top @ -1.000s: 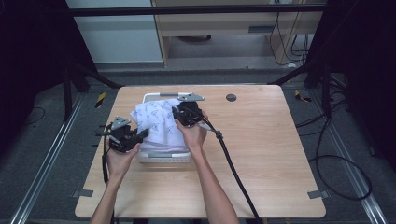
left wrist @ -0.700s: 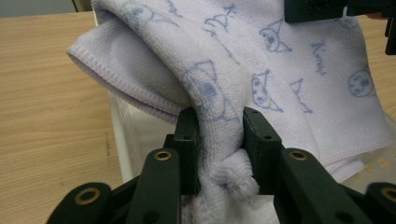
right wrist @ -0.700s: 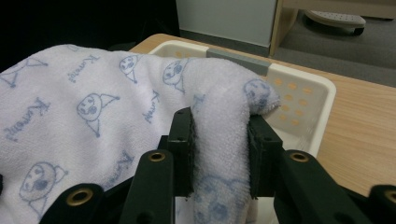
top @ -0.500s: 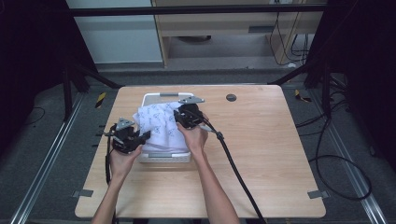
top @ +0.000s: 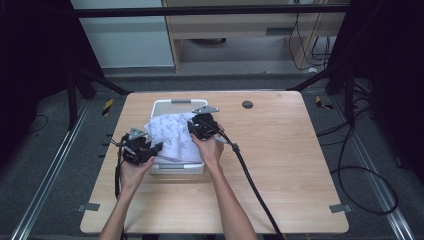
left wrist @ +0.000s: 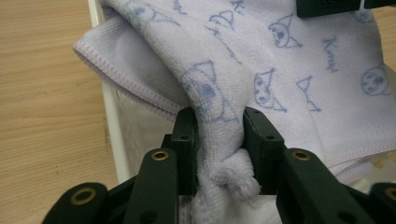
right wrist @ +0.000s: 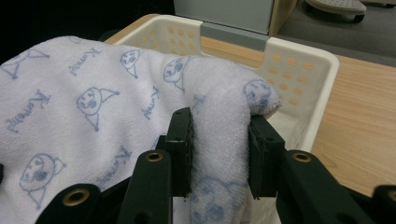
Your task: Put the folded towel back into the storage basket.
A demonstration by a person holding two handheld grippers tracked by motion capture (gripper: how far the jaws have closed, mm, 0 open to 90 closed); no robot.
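In the left gripper view, the left hand-held gripper (left wrist: 219, 154) is clamped on a bunched fold of a pale lilac towel (left wrist: 289, 79), the cloth being squeezed between its two black jaws at the bottom centre of the frame. The towel is seen to be a soft terry cloth printed with small blue cartoon faces with pointed ears and blue script lettering, and a stitched hem is shown along its edge at the upper left and lower right of that frame. In the right gripper view, the right hand-held gripper (right wrist: 219, 149) is likewise closed on a thick rolled fold of the same towel (right wrist: 84, 98), which is spread toward the left of the frame. Behind it, at the upper centre and right, a white plastic basket (right wrist: 303, 65) with rows of round holes and a grey handle piece in its rim is seen.

In the high view, the left hand-held gripper (top: 142, 149) is held at the basket's lower left edge and the right hand-held gripper (top: 202, 127) just above the basket's right side, with the towel (top: 172, 137) draped between them over the basket (top: 177, 103). The basket is set left of centre on a light wooden surface (top: 290, 165), and a dark round mark (top: 247, 104) is seen on the surface near the upper centre.
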